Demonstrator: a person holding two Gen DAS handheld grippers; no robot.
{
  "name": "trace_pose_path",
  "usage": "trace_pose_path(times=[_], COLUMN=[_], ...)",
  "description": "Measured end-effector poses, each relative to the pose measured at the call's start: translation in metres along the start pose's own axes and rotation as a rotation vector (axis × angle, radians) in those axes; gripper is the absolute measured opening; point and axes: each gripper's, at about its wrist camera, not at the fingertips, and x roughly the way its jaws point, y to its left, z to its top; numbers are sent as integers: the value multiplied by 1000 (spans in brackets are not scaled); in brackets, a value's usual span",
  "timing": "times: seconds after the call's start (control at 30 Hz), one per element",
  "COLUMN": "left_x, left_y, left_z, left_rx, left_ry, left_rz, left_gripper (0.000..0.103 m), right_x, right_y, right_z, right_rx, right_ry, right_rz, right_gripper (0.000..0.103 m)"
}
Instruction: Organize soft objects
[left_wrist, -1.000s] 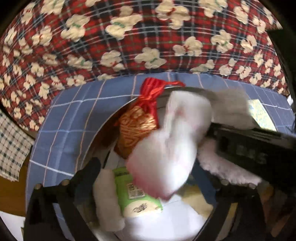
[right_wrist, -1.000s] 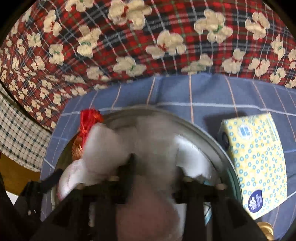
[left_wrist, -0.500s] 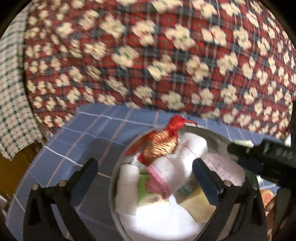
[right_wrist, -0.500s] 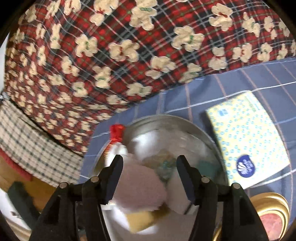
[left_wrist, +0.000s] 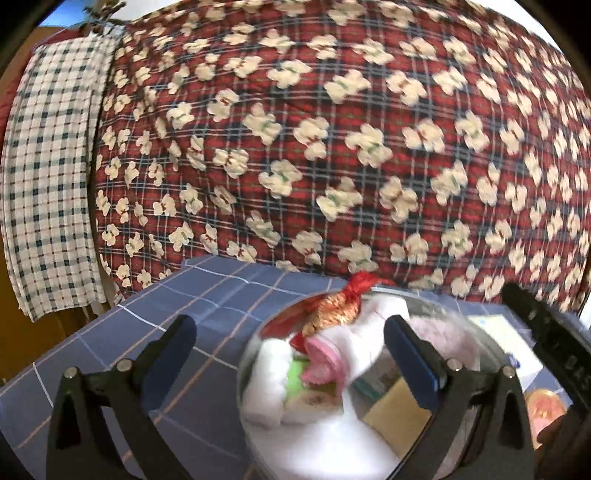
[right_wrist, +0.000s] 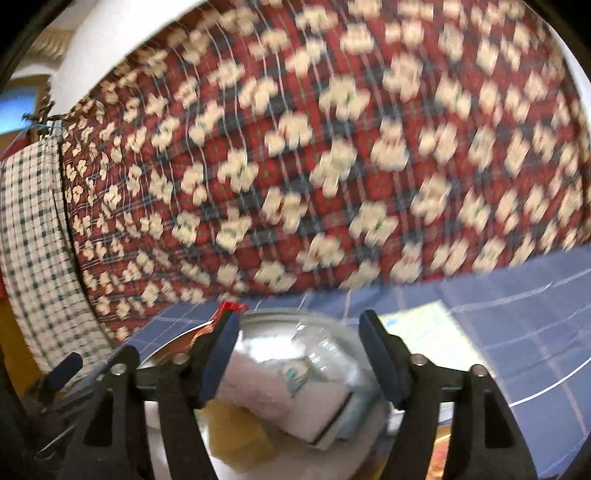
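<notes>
Soft objects fill the metal bowl; left gripper and right gripper gape empty.

1. Quilt: red and navy plaid, cream flower motifs.
2. Hanging cloth: white with dark green check.
3. Tablecloth: blue, thin white and orange grid lines.
4. Bowl: silver metal.
5. Pouch: gold and orange brocade, red tie.
6. Towel: white.
7. Sponge: yellow.
8. Tissue pack: yellow, blue dots.
</notes>
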Motion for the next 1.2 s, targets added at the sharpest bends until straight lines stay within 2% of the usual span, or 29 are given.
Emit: trace_pose_path(times=[0.1, 0.2, 0.3, 0.43, 0.53, 0.63, 0.77, 1.03, 1.2], left_x=[-6, -14, -16, -22, -30, -33, -42, -41, -50], left_y=[-10, -17, -22, -26, -26, -26, -30, -27, -23], left_z=[-5, -9, -14, -18, -20, -22, -24, -23, -22], left_rx=[22, 54, 78, 94, 85, 80, 92, 68, 58], left_ry=[-6, -39, -37, -40, -59, -44, -65, -55, -122], left_rz=[-30, -14, -11, -13, -5, -6, -5, -2, 10], left_gripper=[103, 103, 103, 103, 103, 103, 103, 103, 103], right_x=[-19, -32, -42, -54, -65, -77, -83, -93, -91], right_y=[5, 13, 15, 12, 9, 3, 4, 9, 5], right_z=[-9, -16, -22, -24, -28, -30, -32, -36, -36], right_rx=[-58, -134, -183, -168, -154, -123, -141, -173, -153], right_ry=[-122, -198, -222, -248, -302, -347, -350, -375, -354], right_rz=[-54, -89, -129, -106, -103, -98, -108, -108, -117], right_gripper=[75, 80, 80, 80, 81, 81, 81, 86, 86])
